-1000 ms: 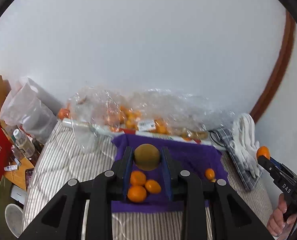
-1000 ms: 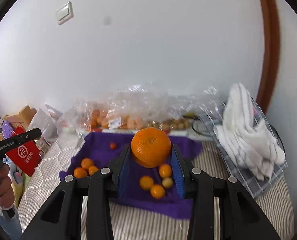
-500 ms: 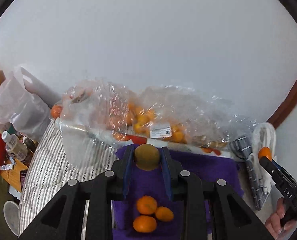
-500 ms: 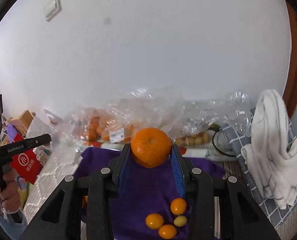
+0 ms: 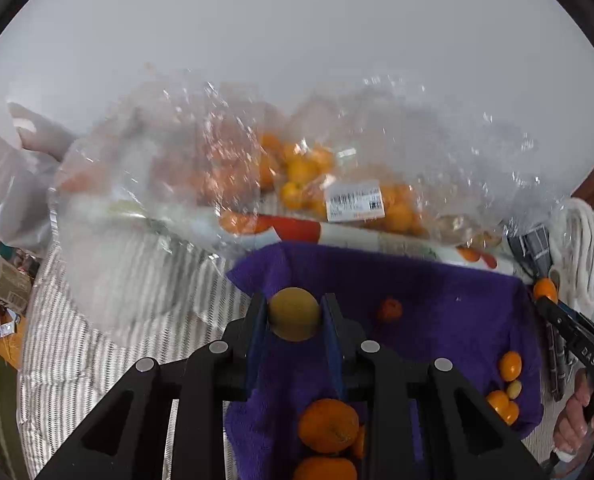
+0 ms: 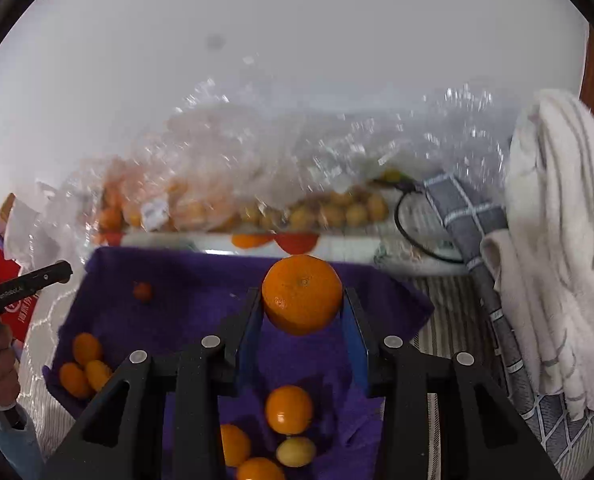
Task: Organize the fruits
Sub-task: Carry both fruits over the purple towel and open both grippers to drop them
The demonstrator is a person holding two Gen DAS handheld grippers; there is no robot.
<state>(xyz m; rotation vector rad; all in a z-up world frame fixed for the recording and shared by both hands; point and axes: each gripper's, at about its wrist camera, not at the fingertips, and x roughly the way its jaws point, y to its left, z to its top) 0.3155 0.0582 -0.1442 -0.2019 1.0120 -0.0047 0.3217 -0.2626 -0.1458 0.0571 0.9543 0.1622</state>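
Purple towel spread over striped bedding, with crinkled clear bags of fruit heaped along the far edge against the wall. Sorted piles already lying on the cloth: small orange fruits at one near corner, a mixed cluster nearer the middle, one lone small fruit apart from the rest.

Right hand-held gripper clamped on a mandarin, carried above the cloth, toward the bags. Left hand-held gripper pinched tight on a smaller, dull yellow-brown fruit, possibly a kumquat or a longan; hard to name through the blur.

Judged as the carry-and-place step, both fruits bound for their groups. Best done by lowering each fruit until nearly touching the towel before letting go, since round fruit dropped from height would likely roll and scatter a pile. Worth matching by kind: mandarin beside other large orange ones, brownish fruit with its like. Gentle squeeze only, soft skins bruise.
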